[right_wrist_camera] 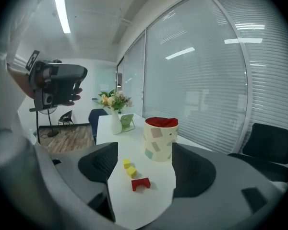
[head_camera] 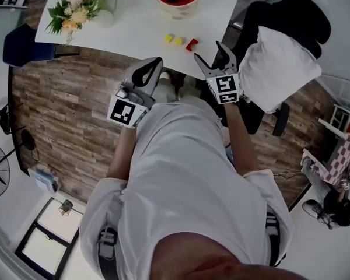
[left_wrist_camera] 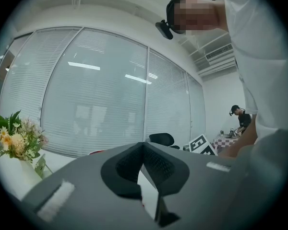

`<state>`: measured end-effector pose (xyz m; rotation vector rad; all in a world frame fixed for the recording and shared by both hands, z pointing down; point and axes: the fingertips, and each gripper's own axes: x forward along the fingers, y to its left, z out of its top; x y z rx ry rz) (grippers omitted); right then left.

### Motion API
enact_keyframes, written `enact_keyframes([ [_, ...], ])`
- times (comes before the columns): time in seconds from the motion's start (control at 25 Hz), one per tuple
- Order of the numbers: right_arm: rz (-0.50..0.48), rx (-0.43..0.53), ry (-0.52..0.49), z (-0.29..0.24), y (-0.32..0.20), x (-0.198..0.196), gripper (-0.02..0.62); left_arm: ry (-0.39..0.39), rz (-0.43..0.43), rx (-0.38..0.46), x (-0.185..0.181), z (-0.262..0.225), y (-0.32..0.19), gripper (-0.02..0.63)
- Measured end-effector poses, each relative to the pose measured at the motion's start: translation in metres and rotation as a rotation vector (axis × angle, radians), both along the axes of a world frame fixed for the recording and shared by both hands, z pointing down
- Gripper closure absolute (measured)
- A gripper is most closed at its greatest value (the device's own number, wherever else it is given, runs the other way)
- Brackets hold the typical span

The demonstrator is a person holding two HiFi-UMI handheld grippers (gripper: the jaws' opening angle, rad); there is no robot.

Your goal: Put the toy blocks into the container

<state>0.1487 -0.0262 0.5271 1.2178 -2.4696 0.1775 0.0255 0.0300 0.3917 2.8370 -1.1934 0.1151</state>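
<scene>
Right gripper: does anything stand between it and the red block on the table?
Nothing visible does. The open right gripper faces the red block across the table; the yellow blocks lie just beyond it.

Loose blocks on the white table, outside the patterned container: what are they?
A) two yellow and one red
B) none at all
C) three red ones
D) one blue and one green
A: in the right gripper view, two yellow blocks and one red block lie on the table in front of the container.
</scene>
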Motion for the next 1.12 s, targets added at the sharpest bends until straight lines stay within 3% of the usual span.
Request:
enact_keyframes([
  [0.24,-0.019,-0.069,0.059,0.034,-0.011,-0.012,0.224,0.016,0.024,-0.007,0.000,-0.001,-0.014,0.612],
  [0.48,-0.055,-0.182,0.169,0.097,-0.029,-0.032,0.218,0.080,0.001,-0.016,-0.018,-0.007,-0.030,0.612],
  [0.84,-0.161,-0.353,0.346,0.185,-0.038,-0.041,0.204,0.067,-0.027,0.000,-0.055,-0.007,-0.047,0.612],
  [1.12,-0.213,-0.459,0.368,0.218,-0.039,-0.040,0.210,0.054,-0.041,0.000,-0.068,-0.005,-0.059,0.612],
])
